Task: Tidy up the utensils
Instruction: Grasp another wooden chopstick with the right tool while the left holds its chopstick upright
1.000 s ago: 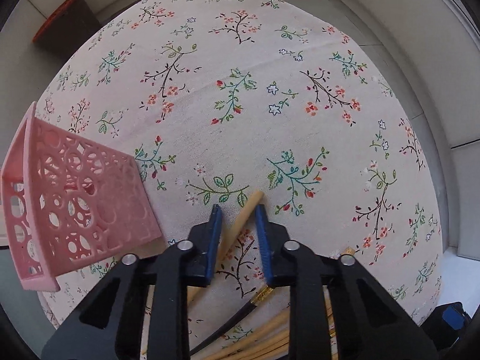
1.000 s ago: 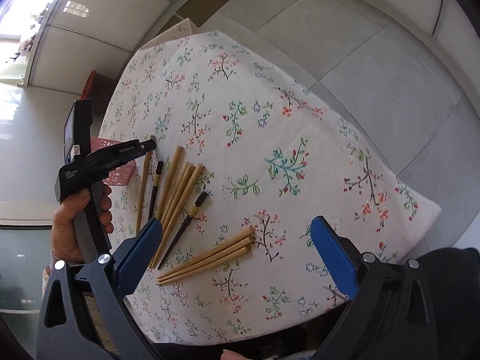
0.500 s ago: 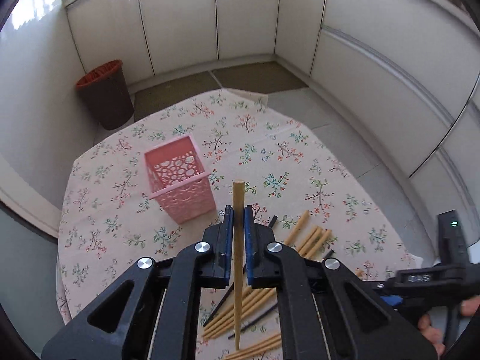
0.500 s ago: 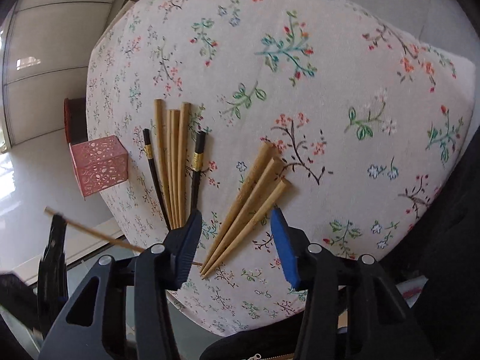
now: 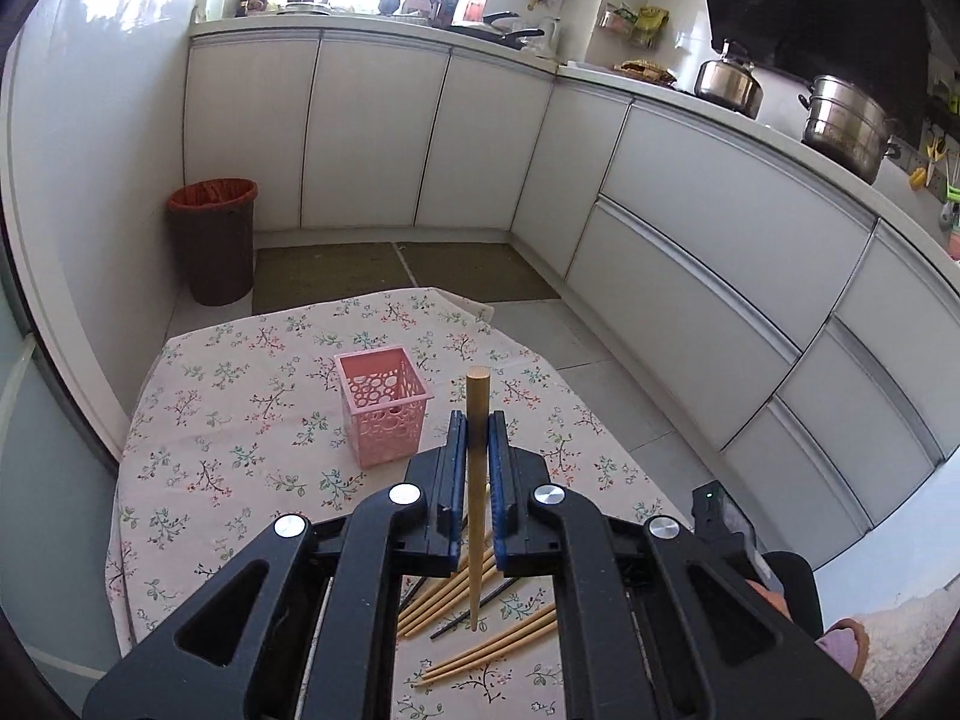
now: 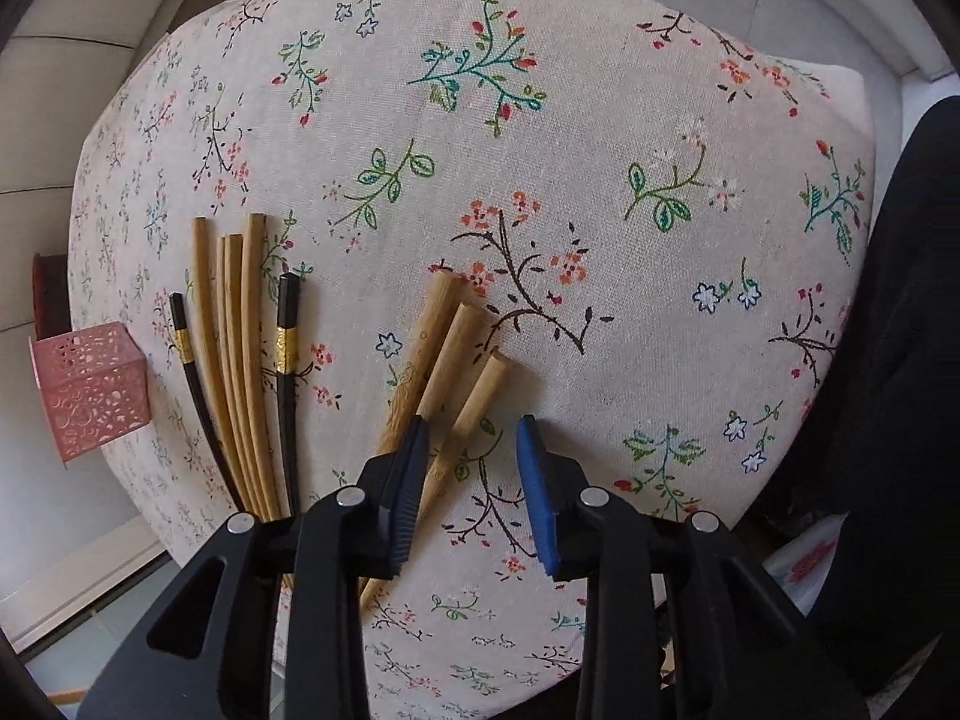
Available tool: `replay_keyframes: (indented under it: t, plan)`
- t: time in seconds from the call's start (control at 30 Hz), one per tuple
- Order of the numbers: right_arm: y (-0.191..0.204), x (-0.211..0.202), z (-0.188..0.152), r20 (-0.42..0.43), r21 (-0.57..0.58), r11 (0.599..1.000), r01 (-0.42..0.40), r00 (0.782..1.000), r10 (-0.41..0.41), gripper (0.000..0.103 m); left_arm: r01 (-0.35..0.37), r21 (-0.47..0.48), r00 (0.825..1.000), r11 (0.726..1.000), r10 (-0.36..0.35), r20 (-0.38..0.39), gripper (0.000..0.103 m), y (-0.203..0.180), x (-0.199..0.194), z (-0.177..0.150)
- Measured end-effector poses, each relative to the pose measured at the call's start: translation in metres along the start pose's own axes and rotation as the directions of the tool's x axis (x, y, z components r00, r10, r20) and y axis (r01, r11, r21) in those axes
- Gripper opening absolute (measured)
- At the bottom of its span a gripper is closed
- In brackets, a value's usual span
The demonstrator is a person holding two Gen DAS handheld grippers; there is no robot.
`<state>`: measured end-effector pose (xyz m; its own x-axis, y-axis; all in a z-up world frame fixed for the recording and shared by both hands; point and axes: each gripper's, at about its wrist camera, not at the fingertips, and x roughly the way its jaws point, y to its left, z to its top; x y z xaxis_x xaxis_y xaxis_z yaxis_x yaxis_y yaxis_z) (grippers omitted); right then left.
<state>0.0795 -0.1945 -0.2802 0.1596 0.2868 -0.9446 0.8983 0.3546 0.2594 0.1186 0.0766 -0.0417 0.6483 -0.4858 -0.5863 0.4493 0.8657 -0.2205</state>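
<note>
1. The left gripper (image 5: pixel 478 429) is raised high above the table, and its camera looks across the kitchen; its two blue fingers are pressed on one wooden chopstick (image 5: pixel 477 480), which stands nearly upright between them, with the thick end above the fingertips and the thin end below
2. The right gripper (image 6: pixel 471 468) is low over the tablecloth (image 6: pixel 540 180) and looks down on it; its jaws stand wide apart and hold nothing. The left fingertip (image 6: pixel 413 450) is over the group of three wooden chopsticks (image 6: pixel 447 354)
3. On the cloth I count three wooden chopsticks together near the right gripper, fanned a little
4. To the left of them lies a second group: four wooden chopsticks (image 6: pixel 231 348) side by side, with two black chopsticks (image 6: pixel 287 360) with gold bands, one on each side of them
5. There is one pink basket (image 5: pixel 384 405) with round holes; it stands upright on the table, apart from all chopsticks, and nothing shows inside it
6. One brown bin (image 5: pixel 211 240) stands on the floor by the white cabinets (image 5: pixel 372 132)
</note>
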Motion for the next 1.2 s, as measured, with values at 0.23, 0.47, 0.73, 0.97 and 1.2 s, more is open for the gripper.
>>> replay_keyframes:
  t: [0.23,0.47,0.73,0.97,1.2]
  plan:
    - [0.020,-0.003,-0.009,0.093,-0.123,0.992,0.015,0.996,-0.003,0.010,0.009,-0.030,0.999,1.000,-0.008,0.036,0.006,0.010,-0.012,0.002]
    - [0.002,-0.021,-0.017,0.065,-0.222,0.970,-0.099,0.991,0.116,0.000,0.010,-0.057,0.998,0.998,-0.007,0.065,0.006,0.010,-0.024,0.006]
    - [-0.005,-0.069,-0.022,0.066,-0.341,0.916,-0.212,0.966,0.249,0.001,-0.008,-0.067,0.998,0.998,0.012,0.058,0.006,0.001,-0.023,0.008]
    - [-0.018,-0.027,-0.014,-0.030,-0.123,0.976,-0.181,0.984,0.178,0.032,0.007,-0.085,0.998,0.996,-0.002,0.067,0.006,-0.002,-0.021,0.007]
    - [0.010,-0.010,-0.016,0.018,-0.126,0.989,-0.079,0.996,0.082,0.028,0.037,-0.093,0.997,0.995,-0.030,0.076,0.007,0.009,-0.023,0.006]
